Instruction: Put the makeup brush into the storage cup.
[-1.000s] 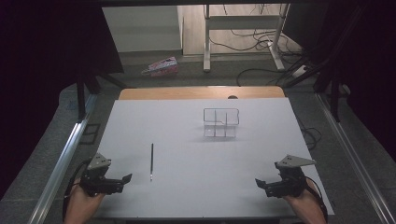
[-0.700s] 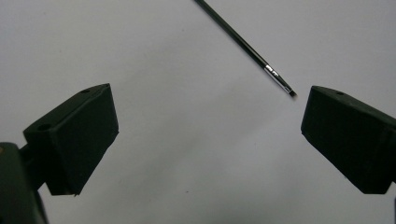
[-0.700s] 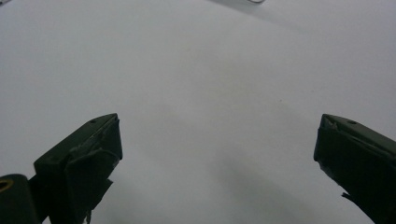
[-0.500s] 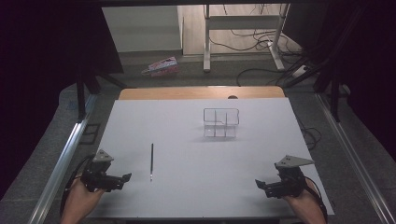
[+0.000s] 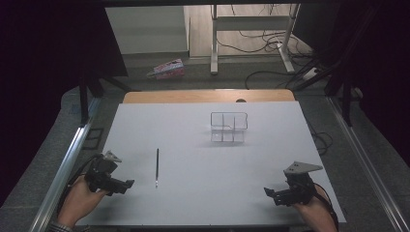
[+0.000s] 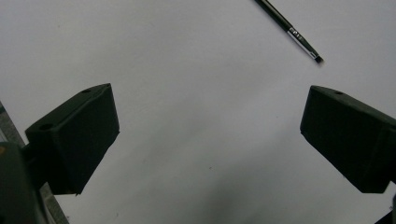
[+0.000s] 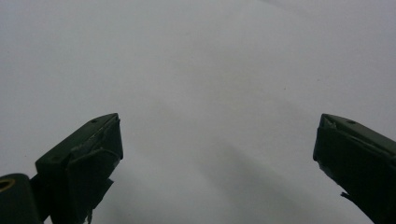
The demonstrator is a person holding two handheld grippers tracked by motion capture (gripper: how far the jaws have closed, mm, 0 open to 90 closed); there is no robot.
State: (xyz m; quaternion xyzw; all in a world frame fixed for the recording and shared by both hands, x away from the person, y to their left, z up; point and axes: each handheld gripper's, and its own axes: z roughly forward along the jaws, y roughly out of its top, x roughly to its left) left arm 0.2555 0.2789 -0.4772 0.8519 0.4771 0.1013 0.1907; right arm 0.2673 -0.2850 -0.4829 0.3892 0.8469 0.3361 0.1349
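brush [image 5: 157, 166]: judged light, thin, stiff; to be gripped mid-handle | left gripper [image 5: 126, 184]: jaws spread, empty | right gripper [image 5: 267, 192]: jaws spread, empty

Brush [image 5: 157, 166] lies on table [image 5: 193, 203], rack [image 5: 228, 127] behind, to its right.

A clear divided organizer [image 5: 228, 127] stands on the white table [image 5: 193, 203].
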